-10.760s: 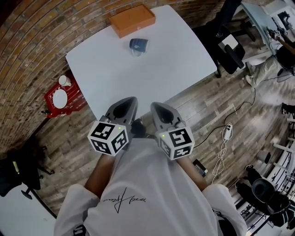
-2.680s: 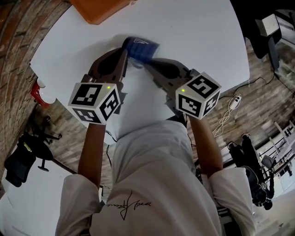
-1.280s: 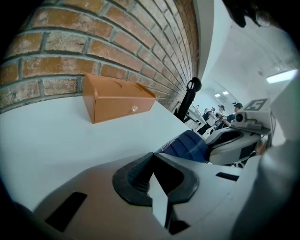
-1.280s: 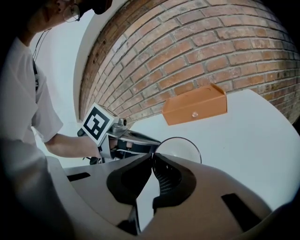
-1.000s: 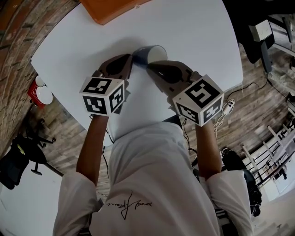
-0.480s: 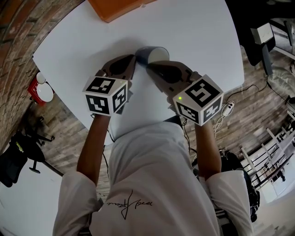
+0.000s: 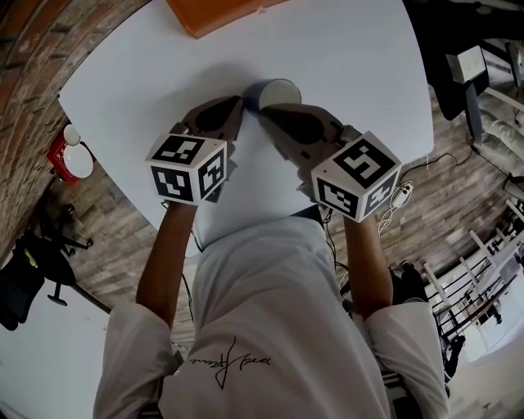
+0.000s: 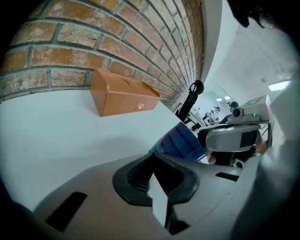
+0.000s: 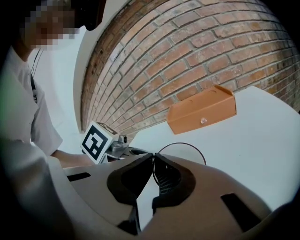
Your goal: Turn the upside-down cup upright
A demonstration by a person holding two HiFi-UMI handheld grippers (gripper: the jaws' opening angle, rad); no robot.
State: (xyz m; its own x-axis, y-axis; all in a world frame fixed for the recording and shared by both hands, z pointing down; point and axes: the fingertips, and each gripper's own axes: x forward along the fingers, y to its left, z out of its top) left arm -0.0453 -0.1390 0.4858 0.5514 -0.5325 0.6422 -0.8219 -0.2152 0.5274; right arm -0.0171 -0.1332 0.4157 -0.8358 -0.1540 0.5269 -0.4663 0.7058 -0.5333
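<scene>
The dark blue cup (image 7: 270,92) stands on the white table (image 7: 352,57) with its white inside and mouth facing up. My right gripper (image 7: 264,112) is shut on the cup's near rim; in the right gripper view the rim's arc (image 9: 185,151) starts right at the closed tips (image 9: 153,153). My left gripper (image 7: 240,104) is shut too, with its tips (image 8: 153,154) just left of the cup's blue wall (image 8: 180,140). Whether they touch the wall is hidden.
An orange box (image 7: 221,12) lies at the table's far edge against the brick wall, also in both gripper views (image 8: 122,96) (image 9: 201,110). A red stand with white cups (image 7: 70,155) sits on the floor at left. The table's edge runs close under my arms.
Earlier the cup stood mouth down far out on the table. Both grippers reached it and tipped it over. Over the last second it stays mouth up and the grippers barely shift.
</scene>
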